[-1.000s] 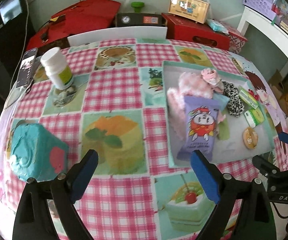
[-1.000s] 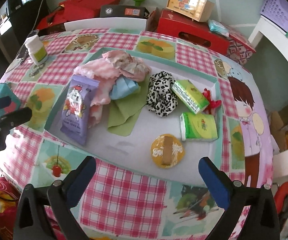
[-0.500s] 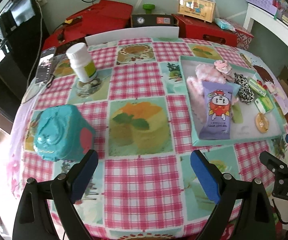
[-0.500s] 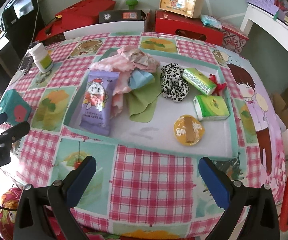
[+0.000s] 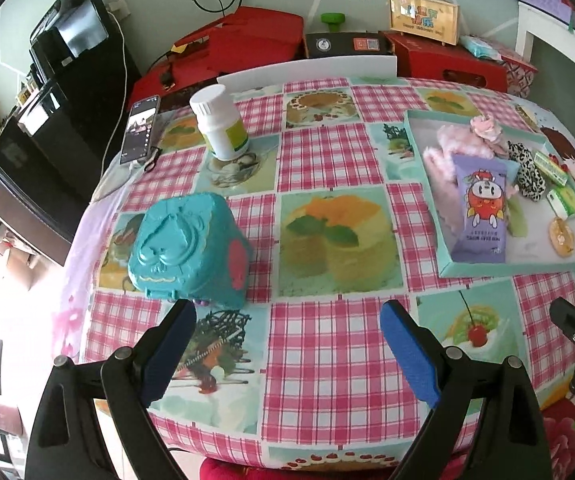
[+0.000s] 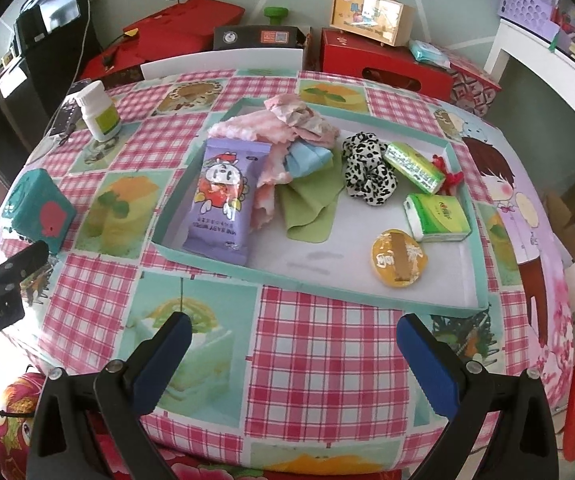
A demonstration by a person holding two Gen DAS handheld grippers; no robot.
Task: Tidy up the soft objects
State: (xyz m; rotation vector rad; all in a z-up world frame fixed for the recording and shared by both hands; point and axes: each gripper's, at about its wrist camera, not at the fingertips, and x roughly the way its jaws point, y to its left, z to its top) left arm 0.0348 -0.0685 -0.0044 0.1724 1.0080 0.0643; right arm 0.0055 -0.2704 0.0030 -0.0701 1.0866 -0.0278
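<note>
**Inspector:** Report the jaws first.

**Operator:** I read both as spread wide and holding nothing. The left gripper (image 5: 287, 344) hangs over the near edge of the table (image 5: 327, 344), on the side away from the tray (image 6: 307, 284). The right gripper (image 6: 293, 356) hangs over the same edge, just short of the tray's near wall.

**Inspector:** Where are the soft objects?

**Operator:** All inside the tray. The pink cloth (image 6: 263, 128) lies at the tray's far corner, with the blue cloth (image 6: 307, 158) and green cloth (image 6: 307, 208) overlapping below it. The leopard scrunchie (image 6: 367, 172) sits mid-tray. The purple wipes pack (image 6: 223, 196) lies against the tray's left wall, on the pink cloth's edge.

**Inspector:** Risks?

**Operator:** In my judgement, the cloths are layered, so a pinch on one may drag its neighbours along. The tray looks light, and a low approach could catch its near wall and shove it. The tissue packs (image 6: 435, 212) and round yellow packet (image 6: 399, 258) lie close by and could be knocked.

**Inspector:** View differences?

**Operator:** Only the left camera shows the phone (image 5: 139, 130) and the teal box's (image 5: 189, 248) moulded top, well left of the tray. The right camera alone shows the cloth layering and the red trinket (image 6: 447, 172) at the tray's right wall.
</note>
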